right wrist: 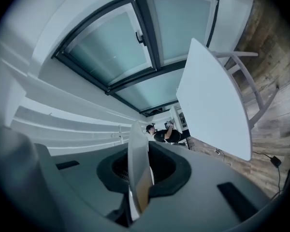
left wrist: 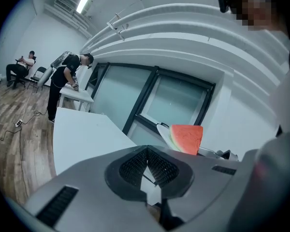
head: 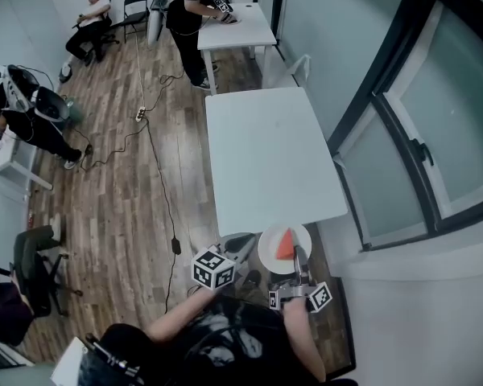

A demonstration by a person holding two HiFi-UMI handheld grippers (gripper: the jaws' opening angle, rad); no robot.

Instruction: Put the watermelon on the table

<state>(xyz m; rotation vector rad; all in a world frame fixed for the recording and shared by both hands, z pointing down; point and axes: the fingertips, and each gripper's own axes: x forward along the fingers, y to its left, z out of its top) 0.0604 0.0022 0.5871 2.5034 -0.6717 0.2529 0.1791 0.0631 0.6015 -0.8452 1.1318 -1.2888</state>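
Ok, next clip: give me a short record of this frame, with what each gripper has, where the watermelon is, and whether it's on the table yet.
left gripper: shut, nothing between its jaws
right gripper: shut on the rim of the plate
watermelon: one red slice, lying on the plate
plate: white, held in the air just off the near edge of the table
table: white, neither plate nor watermelon on it
task status: not yet done

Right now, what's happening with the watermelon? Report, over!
Left tongs shut, empty. Right tongs shut on plate rim. Watermelon slice on the plate, held just short of the table. Nothing in the way.
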